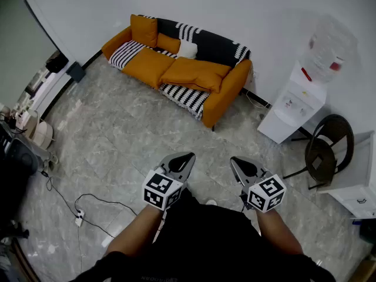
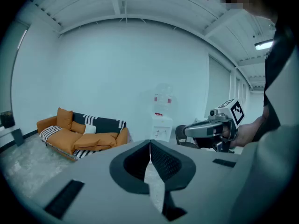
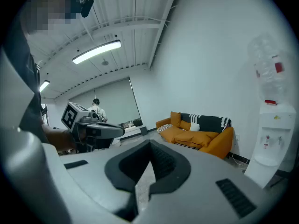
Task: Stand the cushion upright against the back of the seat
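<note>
An orange sofa (image 1: 176, 63) with a black-and-white striped throw stands against the far wall, well away from both grippers. One orange cushion (image 1: 144, 30) stands upright at its left end. A second orange cushion (image 1: 168, 43) lies low next to it, and a small white cushion (image 1: 188, 49) rests at the backrest. The sofa (image 2: 84, 136) also shows far off in the left gripper view and, as the sofa (image 3: 201, 132), in the right gripper view. My left gripper (image 1: 189, 155) and right gripper (image 1: 234, 160) are held side by side over the floor, both shut and empty, pointing toward the sofa.
A white water dispenser (image 1: 294, 104) stands right of the sofa, a dark round chair (image 1: 326, 148) beside it, and a white cabinet (image 1: 358, 187) at the right edge. A power strip with cable (image 1: 78, 216) lies on the marbled floor at left. Equipment clutters the left wall.
</note>
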{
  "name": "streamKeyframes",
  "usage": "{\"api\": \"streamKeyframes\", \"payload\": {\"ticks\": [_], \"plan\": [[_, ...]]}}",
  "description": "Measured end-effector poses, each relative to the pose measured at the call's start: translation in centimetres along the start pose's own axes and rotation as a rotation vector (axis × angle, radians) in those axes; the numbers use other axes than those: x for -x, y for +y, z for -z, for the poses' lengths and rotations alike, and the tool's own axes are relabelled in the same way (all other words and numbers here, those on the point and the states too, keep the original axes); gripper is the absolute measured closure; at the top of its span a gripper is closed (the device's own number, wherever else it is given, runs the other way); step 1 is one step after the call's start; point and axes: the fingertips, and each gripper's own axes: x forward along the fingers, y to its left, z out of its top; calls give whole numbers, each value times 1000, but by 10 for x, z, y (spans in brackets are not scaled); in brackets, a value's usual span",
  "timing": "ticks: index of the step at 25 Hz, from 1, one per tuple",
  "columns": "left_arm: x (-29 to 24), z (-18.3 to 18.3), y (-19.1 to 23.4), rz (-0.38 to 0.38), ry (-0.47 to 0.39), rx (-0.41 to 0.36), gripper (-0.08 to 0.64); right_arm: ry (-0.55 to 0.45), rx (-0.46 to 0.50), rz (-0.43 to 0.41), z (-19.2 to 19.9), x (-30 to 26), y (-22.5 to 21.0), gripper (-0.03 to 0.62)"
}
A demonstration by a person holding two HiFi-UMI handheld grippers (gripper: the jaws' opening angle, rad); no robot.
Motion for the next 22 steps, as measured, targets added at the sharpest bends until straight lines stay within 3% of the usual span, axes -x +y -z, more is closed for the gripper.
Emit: {"api": "streamKeyframes", "payload": {"ticks": [16,22], "plan": [[1,8,15,-10,13,19,543,-38,-37,-28,-4,-15,5,555],[2,13,26,-14,25,40,543,19,40,-57,1,-34,18,554]]}}
